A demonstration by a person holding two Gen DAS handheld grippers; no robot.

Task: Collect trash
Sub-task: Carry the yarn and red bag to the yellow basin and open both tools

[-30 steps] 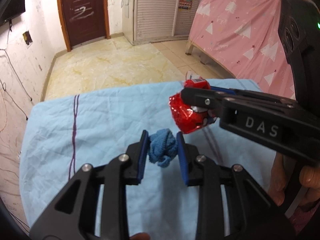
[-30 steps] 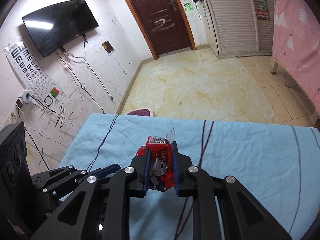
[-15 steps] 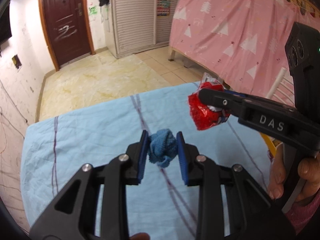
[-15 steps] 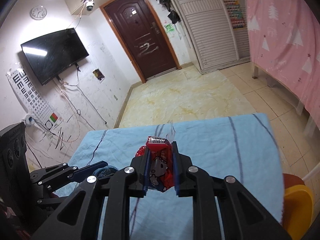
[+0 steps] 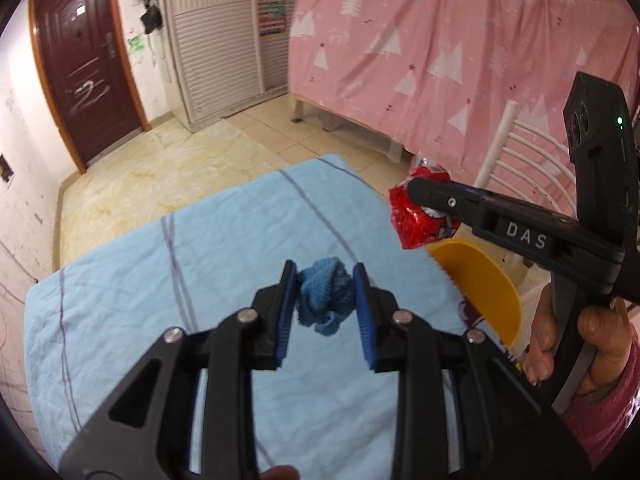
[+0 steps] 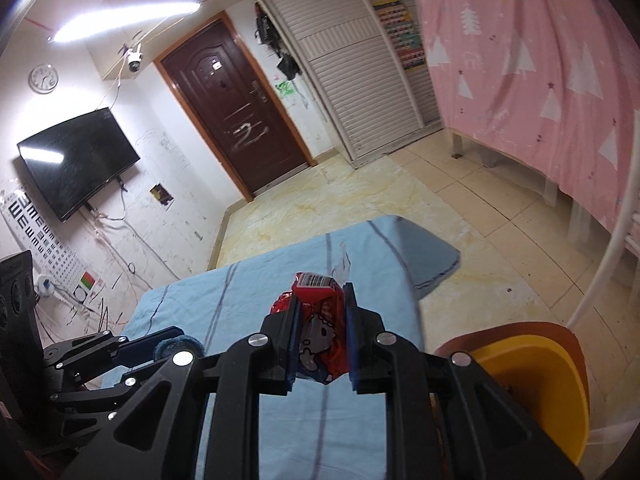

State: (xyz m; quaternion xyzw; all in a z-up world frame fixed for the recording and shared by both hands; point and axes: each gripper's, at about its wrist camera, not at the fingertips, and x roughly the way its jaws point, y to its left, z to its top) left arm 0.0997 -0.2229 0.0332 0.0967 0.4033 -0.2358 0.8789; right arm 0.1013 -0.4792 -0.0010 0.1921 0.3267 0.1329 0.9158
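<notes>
Both grippers swung toward the yellow bin (image 5: 476,280) since the earlier frame.
Left gripper (image 5: 325,297) clamps blue cloth wad (image 5: 326,300), right gripper (image 6: 320,334) red wrapper (image 6: 320,336) — drop-off remains.

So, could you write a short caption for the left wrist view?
Left gripper holding a blue cloth wad above the light blue sheet, right gripper carrying a red wrapper.

One wrapper (image 6: 320,320); one blue wad (image 5: 325,299); one bin (image 6: 536,384).

Bin (image 5: 476,280) right of table (image 5: 120,280)
</notes>
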